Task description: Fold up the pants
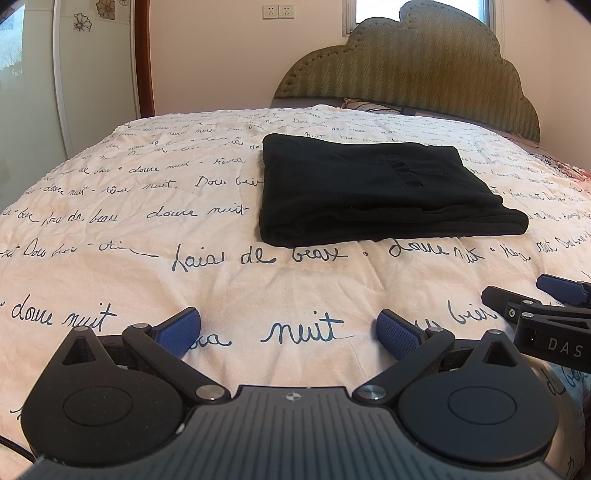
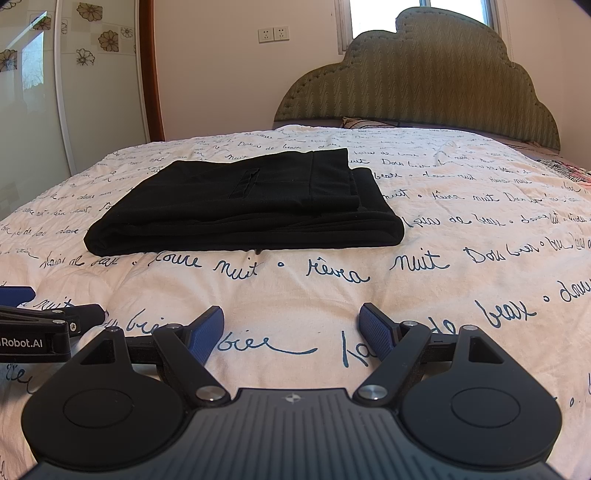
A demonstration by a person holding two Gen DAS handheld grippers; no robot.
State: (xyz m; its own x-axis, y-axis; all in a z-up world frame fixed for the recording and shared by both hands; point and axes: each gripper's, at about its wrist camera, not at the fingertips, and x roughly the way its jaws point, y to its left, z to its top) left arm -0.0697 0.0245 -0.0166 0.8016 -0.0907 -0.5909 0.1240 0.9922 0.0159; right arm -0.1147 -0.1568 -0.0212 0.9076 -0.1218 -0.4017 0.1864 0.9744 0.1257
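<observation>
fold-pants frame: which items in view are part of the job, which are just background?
Job:
- black pants, already folded into a flat bundle on the bed
- left hand-held gripper, open, empty, short of the pants
- right hand-held gripper, open, empty, also short of them

Background:
- script-print bedspread
- green headboard
- wall sockets
- window

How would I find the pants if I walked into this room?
Look for the big bed with the green cloud-shaped headboard and the cream quilt covered in blue handwriting. In the middle of the quilt lie the pants, folded into a flat rectangle. They are the only solid black thing on the quilt.
</observation>
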